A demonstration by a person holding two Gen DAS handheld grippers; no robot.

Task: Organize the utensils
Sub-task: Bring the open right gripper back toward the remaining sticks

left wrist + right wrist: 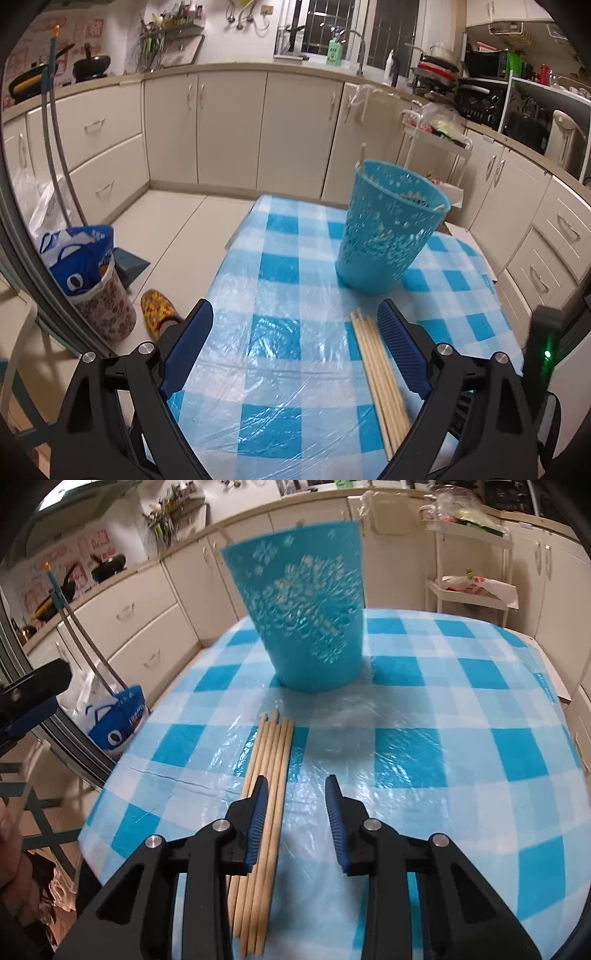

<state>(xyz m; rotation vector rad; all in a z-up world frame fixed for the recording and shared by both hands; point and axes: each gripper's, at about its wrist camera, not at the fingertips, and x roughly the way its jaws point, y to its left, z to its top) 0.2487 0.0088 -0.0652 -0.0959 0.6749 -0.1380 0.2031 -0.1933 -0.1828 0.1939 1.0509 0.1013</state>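
The counter (443, 709) under its blue-and-white checked cover, with a clear plastic sheet on top, fills most of what I see from both hands. Toward its far side stands the blue perforated holder (306, 616), upright, with pale stick ends poking above its rim in my left view. On the floor to the left sits a bin (103, 295) lined with a blue printed bag; its lettering is too blurred to read. My left claw (295, 325) hovers low over the counter, fingers spread wide, holding nothing. My right claw (295, 797) is also low and parted, gripping nothing. The bundle of wooden chopsticks (271, 760) lies flat on the counter just in front of the holder, running under my right claw's left finger (256, 812).
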